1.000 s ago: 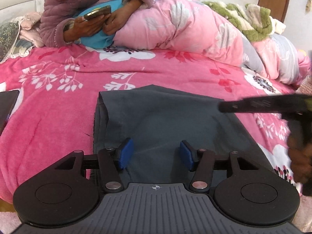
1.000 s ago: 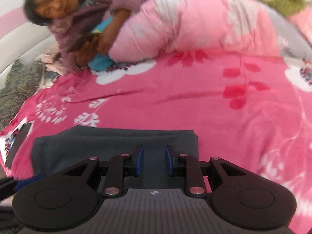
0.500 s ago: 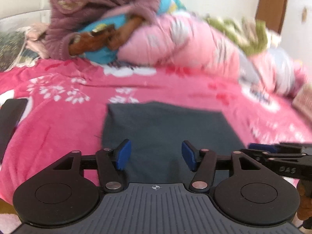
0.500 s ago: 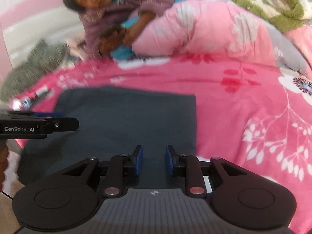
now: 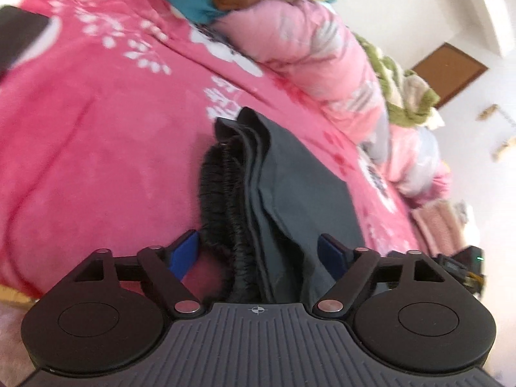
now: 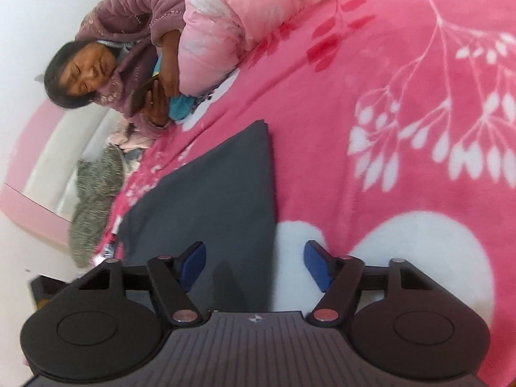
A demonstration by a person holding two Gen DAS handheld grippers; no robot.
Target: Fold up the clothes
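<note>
A folded dark grey garment (image 5: 306,193) lies on the pink flowered bedspread (image 5: 96,145). Its stacked left edge, with a black fuzzy lining (image 5: 222,200), runs between the blue pads of my left gripper (image 5: 259,253), whose jaws are opening and stand apart from the cloth. In the right wrist view the garment (image 6: 213,193) shows its right edge, which passes between the pads of my right gripper (image 6: 254,264). Those jaws are opening too, with neither pad pressing on the fabric. Both views are rolled to one side.
A person in a purple quilted jacket (image 6: 129,32) sits at the head of the bed with a phone. A pink duvet (image 5: 306,48) is heaped behind the garment. A dark flat object (image 5: 19,35) lies at the far left. Grey clothing (image 6: 93,200) hangs off the bed edge.
Both grippers have dropped to the garment's side edges and rolled sideways. Their jaws have widened, the right one from nearly shut. The left edge's layers now show close up.
</note>
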